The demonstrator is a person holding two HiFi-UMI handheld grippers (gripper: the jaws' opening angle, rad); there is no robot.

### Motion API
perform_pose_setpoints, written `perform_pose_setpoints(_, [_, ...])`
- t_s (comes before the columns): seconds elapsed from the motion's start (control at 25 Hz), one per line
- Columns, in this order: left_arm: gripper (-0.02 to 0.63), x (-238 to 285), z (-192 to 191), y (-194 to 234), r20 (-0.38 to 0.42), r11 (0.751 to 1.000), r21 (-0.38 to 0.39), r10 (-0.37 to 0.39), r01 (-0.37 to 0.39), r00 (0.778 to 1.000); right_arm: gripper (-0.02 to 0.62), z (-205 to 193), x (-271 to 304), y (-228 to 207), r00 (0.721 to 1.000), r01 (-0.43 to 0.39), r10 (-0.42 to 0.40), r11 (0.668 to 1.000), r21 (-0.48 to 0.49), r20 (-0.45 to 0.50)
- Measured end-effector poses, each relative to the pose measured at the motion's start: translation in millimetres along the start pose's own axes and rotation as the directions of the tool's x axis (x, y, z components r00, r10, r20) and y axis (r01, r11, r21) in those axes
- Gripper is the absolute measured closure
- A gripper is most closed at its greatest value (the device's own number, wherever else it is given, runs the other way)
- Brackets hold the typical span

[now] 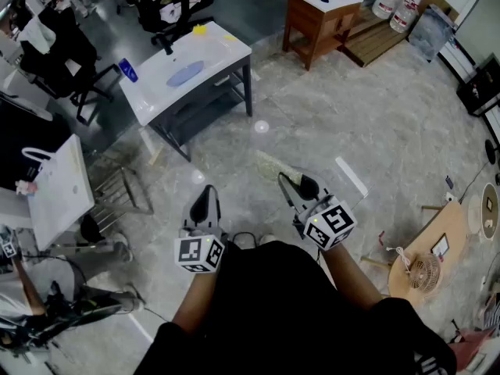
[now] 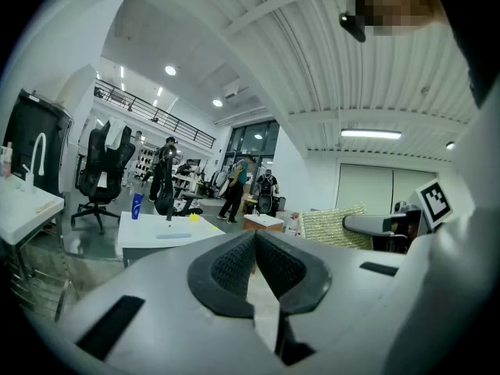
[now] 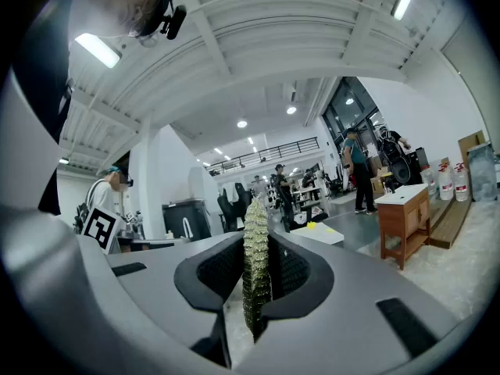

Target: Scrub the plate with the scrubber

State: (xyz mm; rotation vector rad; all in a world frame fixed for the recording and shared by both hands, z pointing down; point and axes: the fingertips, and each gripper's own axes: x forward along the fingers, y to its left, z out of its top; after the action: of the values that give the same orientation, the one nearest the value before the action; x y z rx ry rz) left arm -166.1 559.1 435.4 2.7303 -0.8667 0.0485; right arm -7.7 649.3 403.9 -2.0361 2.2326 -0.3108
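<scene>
Between the pads of my right tool (image 3: 255, 278) stands the scrubber (image 3: 255, 241), pinched edge-on and upright, with the jaws closed firmly on it. My left tool (image 2: 255, 266) is closed tight and holds nothing. The blue plate (image 1: 185, 73) lies flat on the white counter (image 1: 226, 47), well ahead of both tools and off to their left, far from the scrubber. I judge the step in hand is carrying the scrubber over there. To do it well I should keep the pinch firm on the way, then roll my right wrist so the broad face meets the plate, not the thin edge. My left tool would need to open to steady the rim.
</scene>
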Motion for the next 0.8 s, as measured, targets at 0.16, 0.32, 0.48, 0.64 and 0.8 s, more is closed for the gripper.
perform_pose_setpoints(0.16, [0.601, 2.3, -4.7, -6.9, -0.001, 1.000, -0.003, 0.011, -0.011, 1.000, 0.537, -0.6, -8.8, -9.6, 1.000, 0.002, -0.002, 1.000, 0.019, 0.015])
perform_pose_setpoints(0.32, [0.601, 4.1, -6.7, -11.7, -0.005, 1.000, -0.001, 0.023, -0.023, 1.000, 0.534, -2.8, -16.8, -26.4, 0.999, 0.019, -0.023, 0.994, 0.105, 0.037])
perform_pose_setpoints(0.48, [0.601, 8.5, -10.4, -5.3, -0.023, 0.999, 0.000, 0.035, -0.035, 0.999, 0.532, -7.1, -14.4, -35.9, 0.999, 0.027, -0.032, 0.988, 0.150, 0.034])
perform_pose_setpoints(0.64, [0.601, 22.3, -10.4, 3.0, -0.023, 0.999, -0.003, 0.040, -0.040, 0.999, 0.532, -13.1, -2.3, -41.7, 1.000, 0.026, -0.028, 0.989, 0.144, 0.008])
perform_pose_setpoints(0.8, [0.601, 48.8, -7.9, 13.6, -0.027, 1.000, -0.012, 0.025, -0.026, 0.999, 0.532, -13.6, 21.4, -52.1, 0.999, 0.034, -0.033, 0.989, 0.141, -0.008])
